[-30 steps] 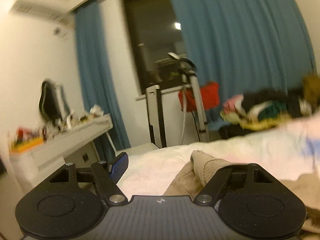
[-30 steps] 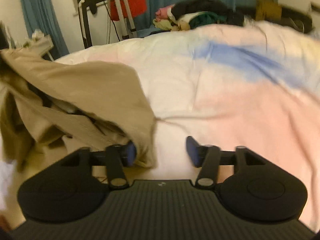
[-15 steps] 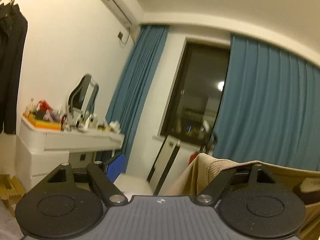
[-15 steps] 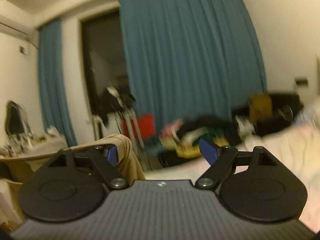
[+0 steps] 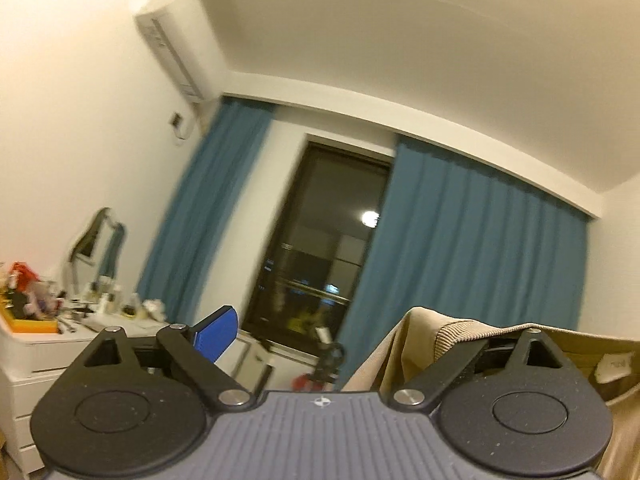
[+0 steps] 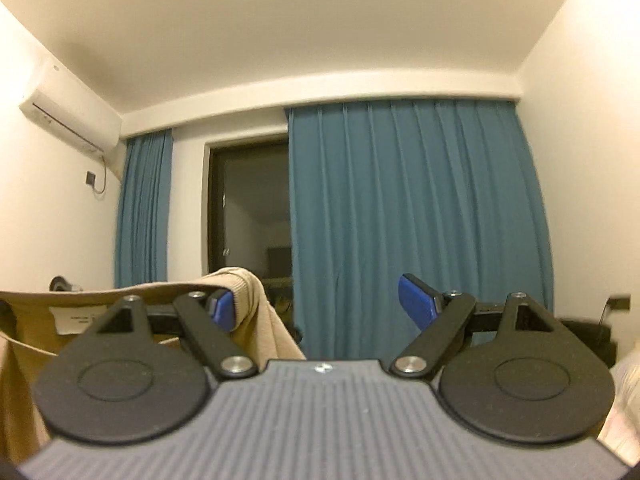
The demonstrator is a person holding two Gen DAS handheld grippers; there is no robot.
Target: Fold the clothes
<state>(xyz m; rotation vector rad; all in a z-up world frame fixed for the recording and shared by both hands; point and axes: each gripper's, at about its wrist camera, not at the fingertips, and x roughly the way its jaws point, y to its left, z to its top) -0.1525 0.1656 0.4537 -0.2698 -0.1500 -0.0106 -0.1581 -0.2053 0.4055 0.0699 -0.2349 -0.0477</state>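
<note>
Both grippers point up toward the blue curtains (image 6: 416,216) and dark window (image 5: 328,248), jaws spread. The tan garment (image 5: 452,332) drapes over the left gripper (image 5: 352,332)'s right finger and the right gripper (image 6: 316,304)'s left finger, stretched between them, covering part of each view.

Ribbed tan cloth garment (image 5: 460,330), matt blue cloth curtains (image 6: 412,216); glossy dark window glass (image 5: 328,248)

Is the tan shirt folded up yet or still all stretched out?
Not folded. The tan garment hangs spread out in the air, its top edge draped over one finger of the right gripper and one of the left gripper.
</note>
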